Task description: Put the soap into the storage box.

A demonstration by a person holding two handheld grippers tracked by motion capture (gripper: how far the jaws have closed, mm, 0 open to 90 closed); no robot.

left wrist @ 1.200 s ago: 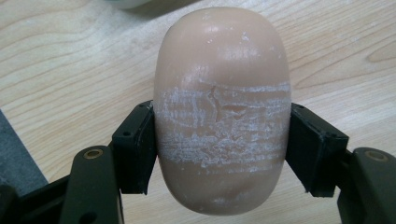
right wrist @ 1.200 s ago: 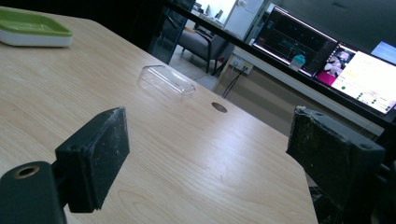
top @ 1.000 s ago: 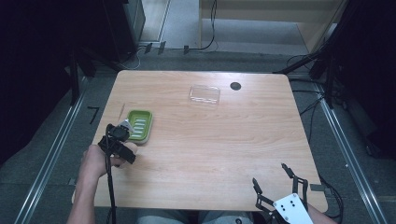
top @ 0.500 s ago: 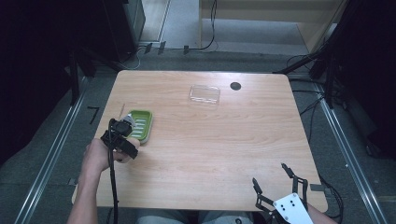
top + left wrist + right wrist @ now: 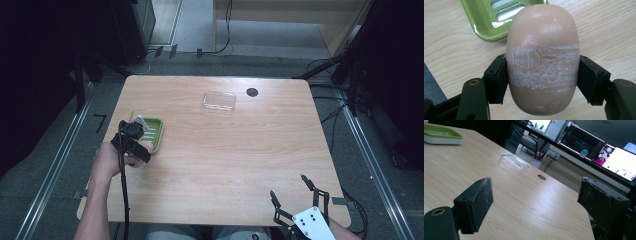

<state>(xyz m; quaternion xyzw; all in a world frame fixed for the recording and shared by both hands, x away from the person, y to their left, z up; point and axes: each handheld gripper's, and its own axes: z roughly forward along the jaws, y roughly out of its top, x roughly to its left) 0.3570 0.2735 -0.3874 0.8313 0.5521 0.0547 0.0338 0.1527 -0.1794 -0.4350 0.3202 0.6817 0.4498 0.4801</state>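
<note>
Your left gripper [image 5: 541, 75] pinches the soap bar [image 5: 542, 60] just short of the green soap dish [image 5: 150, 134] near the table's left edge; setting it in, probably, remains. Your right gripper [image 5: 534, 202] rests spread at the near right corner.

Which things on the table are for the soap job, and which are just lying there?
For the job:
- bar of soap, clamped in the left hand-held gripper
- green soap dish

Just lying about:
- clear plastic lid, far across the table
- right hand-held gripper, open and idle
</note>
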